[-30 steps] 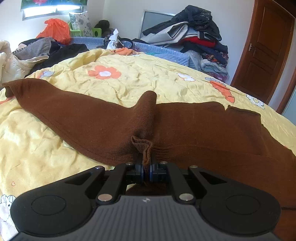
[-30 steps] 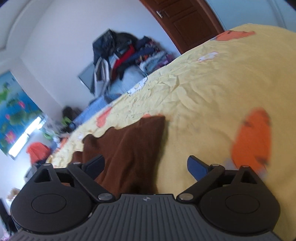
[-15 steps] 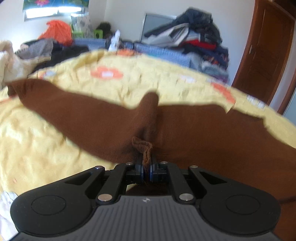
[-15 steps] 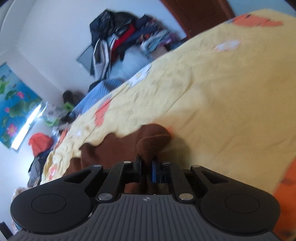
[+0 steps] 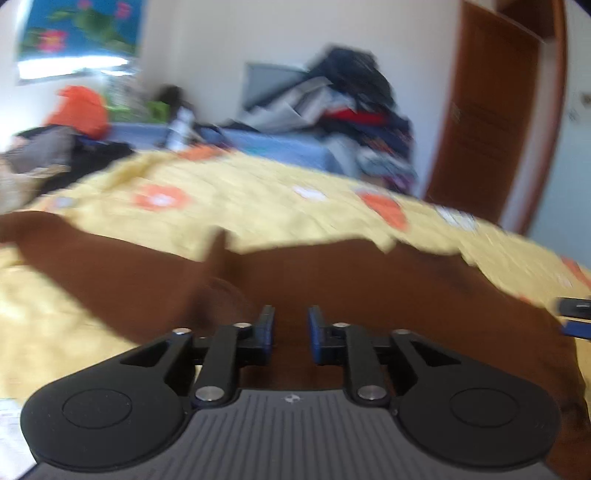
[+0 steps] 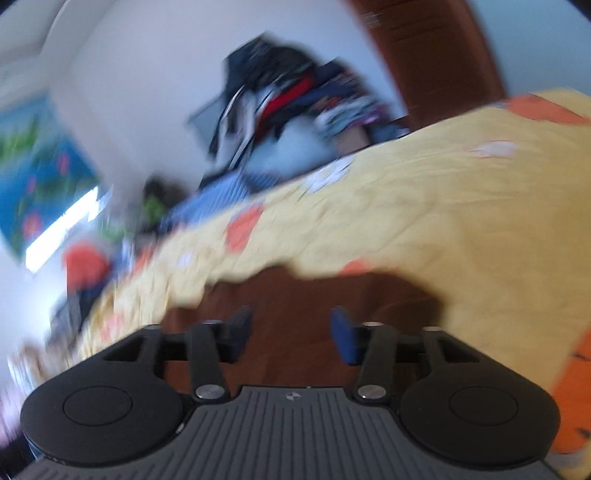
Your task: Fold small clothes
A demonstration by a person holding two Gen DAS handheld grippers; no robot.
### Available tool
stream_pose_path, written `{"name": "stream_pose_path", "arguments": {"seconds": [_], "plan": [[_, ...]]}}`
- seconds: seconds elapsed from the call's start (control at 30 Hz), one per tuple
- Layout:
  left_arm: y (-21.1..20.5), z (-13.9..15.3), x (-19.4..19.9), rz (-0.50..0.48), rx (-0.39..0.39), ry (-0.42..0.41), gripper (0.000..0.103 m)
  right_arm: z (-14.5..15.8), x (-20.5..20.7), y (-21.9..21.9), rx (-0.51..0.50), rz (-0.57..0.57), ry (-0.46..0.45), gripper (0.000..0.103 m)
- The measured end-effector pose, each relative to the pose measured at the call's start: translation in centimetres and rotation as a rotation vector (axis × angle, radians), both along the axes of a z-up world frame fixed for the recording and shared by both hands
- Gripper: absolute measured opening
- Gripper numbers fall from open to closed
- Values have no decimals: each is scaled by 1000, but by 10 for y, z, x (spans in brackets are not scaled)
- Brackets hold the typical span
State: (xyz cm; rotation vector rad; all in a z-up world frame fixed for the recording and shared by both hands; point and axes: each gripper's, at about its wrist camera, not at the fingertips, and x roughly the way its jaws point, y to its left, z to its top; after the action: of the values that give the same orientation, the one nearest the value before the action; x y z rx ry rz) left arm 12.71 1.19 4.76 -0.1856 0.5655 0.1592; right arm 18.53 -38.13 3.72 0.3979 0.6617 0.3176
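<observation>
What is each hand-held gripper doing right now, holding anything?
Left hand-held gripper: open, holding nothing, over the brown garment.
Right hand-held gripper: open, holding nothing.

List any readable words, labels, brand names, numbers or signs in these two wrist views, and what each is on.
No readable text in either view.
Left gripper body: a small pale emblem, no letters legible.
Right gripper body: the same kind of small emblem, unreadable.
Wall poster: blue with flowers and leaves, blurred, no words visible.
Yellow bedspread: flower print only.

brown garment [image 5: 369,280]: matt knit cloth | bedspread [image 5: 258,206]: crinkled cloth | door [image 5: 491,110]: wood
</observation>
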Motion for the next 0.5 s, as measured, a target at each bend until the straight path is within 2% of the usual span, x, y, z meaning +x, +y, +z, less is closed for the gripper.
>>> {"name": "stream_pose_path", "arguments": {"seconds": [0.03, 0.1, 0.17, 0.23, 0.33, 0.37, 0.43, 0.47, 0.5], "plan": [[-7, -7, 10, -38, -3, 36, 31, -8, 4, 13, -46, 21, 20, 67], [-12, -25, 27, -85, -17, 130, 46, -29, 12, 30, -120, 28, 81, 67], [-9, -36, 23, -116, 10, 80, 52, -42, 5, 33, -182, 46, 4, 70], [-1, -35, 23, -134, -29, 75, 52, -49, -6, 36, -259, 88, -66, 70], [11, -29, 19, -150, -52, 78, 52, -48, -7, 36, -271, 79, -66, 73], [18, -24, 12, -132, -78, 63, 52, -49, -6, 39, -292, 87, -67, 75], [45, -10, -10, -72, -128, -24, 54, -48, -11, 51, -340, 105, -71, 84], [64, -5, -20, -22, -147, -74, 65, -48, -11, 56, -361, 117, -71, 88], [88, 0, -29, 48, -167, -122, 81, -47, -14, 60, -383, 128, -70, 93]]}}
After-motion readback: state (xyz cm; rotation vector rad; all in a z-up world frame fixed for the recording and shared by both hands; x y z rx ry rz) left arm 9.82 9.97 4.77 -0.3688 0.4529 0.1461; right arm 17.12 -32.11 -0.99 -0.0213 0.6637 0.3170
